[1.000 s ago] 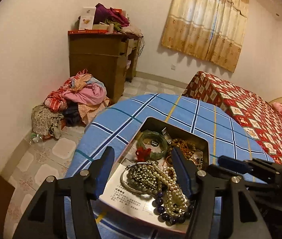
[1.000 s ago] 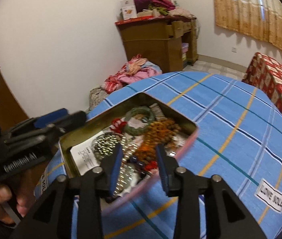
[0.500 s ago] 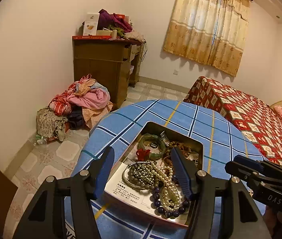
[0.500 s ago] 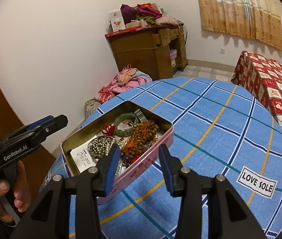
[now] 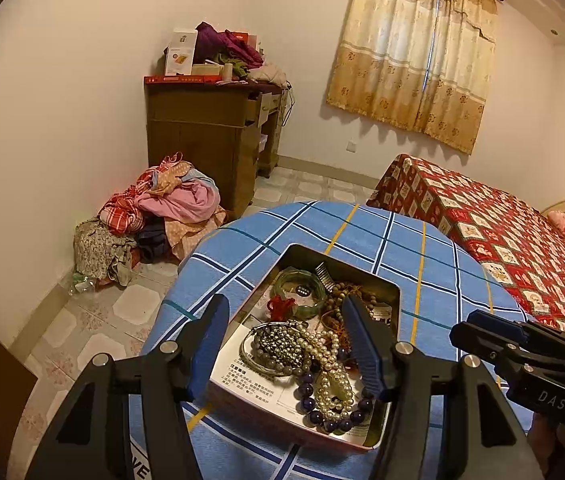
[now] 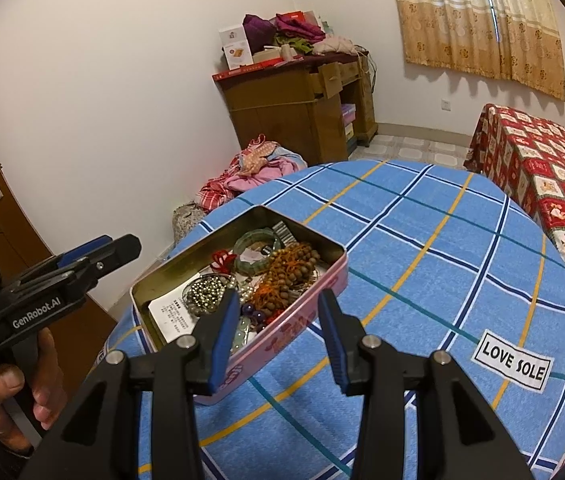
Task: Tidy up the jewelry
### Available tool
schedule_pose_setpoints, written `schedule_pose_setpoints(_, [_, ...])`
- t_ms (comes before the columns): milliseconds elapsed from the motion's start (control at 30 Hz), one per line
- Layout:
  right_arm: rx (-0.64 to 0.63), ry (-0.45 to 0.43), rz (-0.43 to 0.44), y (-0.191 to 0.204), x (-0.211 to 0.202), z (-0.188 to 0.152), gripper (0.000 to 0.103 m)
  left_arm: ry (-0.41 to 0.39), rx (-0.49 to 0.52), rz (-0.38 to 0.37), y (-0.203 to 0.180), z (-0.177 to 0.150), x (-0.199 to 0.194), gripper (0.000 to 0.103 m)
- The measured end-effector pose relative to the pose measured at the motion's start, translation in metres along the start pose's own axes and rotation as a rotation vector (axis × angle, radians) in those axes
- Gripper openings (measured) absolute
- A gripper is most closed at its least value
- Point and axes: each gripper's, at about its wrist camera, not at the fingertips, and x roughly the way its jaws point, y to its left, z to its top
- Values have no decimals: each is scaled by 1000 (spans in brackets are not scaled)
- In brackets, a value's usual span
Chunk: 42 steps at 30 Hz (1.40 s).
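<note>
You are holding the left gripper (image 5: 286, 344) wide open and empty above the tin (image 5: 382, 428), which is sitting on the blue checked table (image 6: 442, 248) full of beads (image 5: 322, 356). Your right gripper (image 6: 278, 336) is hovering half open, gripping nothing, over the tin's near wall.

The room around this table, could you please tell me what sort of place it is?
Most likely a home bedroom: a bed with a red patterned cover stands beside the table, a wooden cabinet piled with clothes stands against the wall, and a curtained window is behind.
</note>
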Motion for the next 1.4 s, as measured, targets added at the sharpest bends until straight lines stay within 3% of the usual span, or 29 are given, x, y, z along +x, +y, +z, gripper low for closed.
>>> schedule_pose_setpoints(1400, [9, 5, 5, 1, 5, -3, 46, 18, -6, 21, 2, 0, 2, 60])
